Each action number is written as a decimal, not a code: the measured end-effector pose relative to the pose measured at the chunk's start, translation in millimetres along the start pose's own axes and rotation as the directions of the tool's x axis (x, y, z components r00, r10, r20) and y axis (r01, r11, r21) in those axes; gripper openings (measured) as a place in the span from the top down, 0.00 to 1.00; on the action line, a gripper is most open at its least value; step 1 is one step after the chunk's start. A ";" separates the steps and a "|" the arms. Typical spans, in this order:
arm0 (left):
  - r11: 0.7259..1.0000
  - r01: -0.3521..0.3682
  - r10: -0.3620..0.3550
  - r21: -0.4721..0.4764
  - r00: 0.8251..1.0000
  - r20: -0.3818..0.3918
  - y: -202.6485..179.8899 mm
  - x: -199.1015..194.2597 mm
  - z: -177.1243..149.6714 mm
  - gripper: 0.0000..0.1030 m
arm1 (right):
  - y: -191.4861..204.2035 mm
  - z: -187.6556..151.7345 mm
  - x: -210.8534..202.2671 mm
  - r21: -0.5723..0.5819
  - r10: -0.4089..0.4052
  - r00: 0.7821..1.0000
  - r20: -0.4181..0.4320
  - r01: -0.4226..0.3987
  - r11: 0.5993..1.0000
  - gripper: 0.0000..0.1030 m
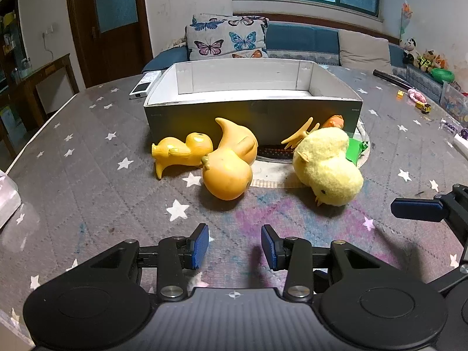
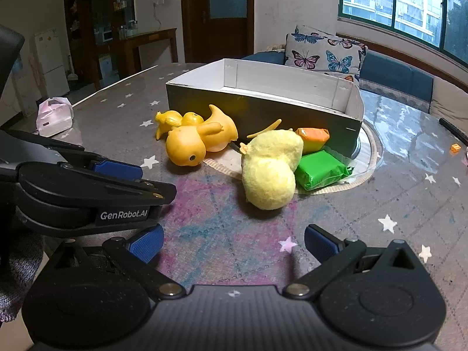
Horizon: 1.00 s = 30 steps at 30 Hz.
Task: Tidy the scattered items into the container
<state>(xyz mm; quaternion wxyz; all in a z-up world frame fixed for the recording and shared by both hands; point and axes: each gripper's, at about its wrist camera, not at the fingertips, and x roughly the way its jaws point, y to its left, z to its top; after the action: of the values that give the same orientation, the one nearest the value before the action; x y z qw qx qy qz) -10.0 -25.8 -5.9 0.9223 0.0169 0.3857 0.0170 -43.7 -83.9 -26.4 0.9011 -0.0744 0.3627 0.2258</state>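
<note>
Both hand-held grippers spread, empty — left [image 1: 235, 247], right [image 2: 232, 242]. The plush chick [image 2: 270, 169] lies on the bench straight ahead of the right one, long axis pointing toward the box [image 2: 263, 108] behind — right is nearer.

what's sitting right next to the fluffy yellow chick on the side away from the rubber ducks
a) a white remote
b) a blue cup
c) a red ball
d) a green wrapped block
d: in the right wrist view a green wrapped block lies against the fluffy yellow chick, on the side away from the rubber ducks, with an orange block just behind it near the box.
</note>
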 end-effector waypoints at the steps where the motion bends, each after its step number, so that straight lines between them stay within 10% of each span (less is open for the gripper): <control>1: 1.000 0.000 0.000 0.000 1.000 -0.002 -0.2 0.5 0.0 0.59 | 0.4 0.1 0.3 0.001 0.000 1.000 -0.001 0.000 1.000 0.00; 30: 1.000 0.019 -0.019 -0.002 0.999 -0.034 -2.2 11.4 3.4 0.59 | 1.3 6.0 9.3 0.016 -0.005 1.000 -0.022 0.005 1.000 0.00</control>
<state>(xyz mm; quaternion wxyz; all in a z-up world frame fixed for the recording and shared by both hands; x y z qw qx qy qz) 0.5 -27.5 -11.8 0.9157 0.0123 0.4015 0.0089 -34.6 -77.7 -28.4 0.8982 -0.0707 0.3741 0.2198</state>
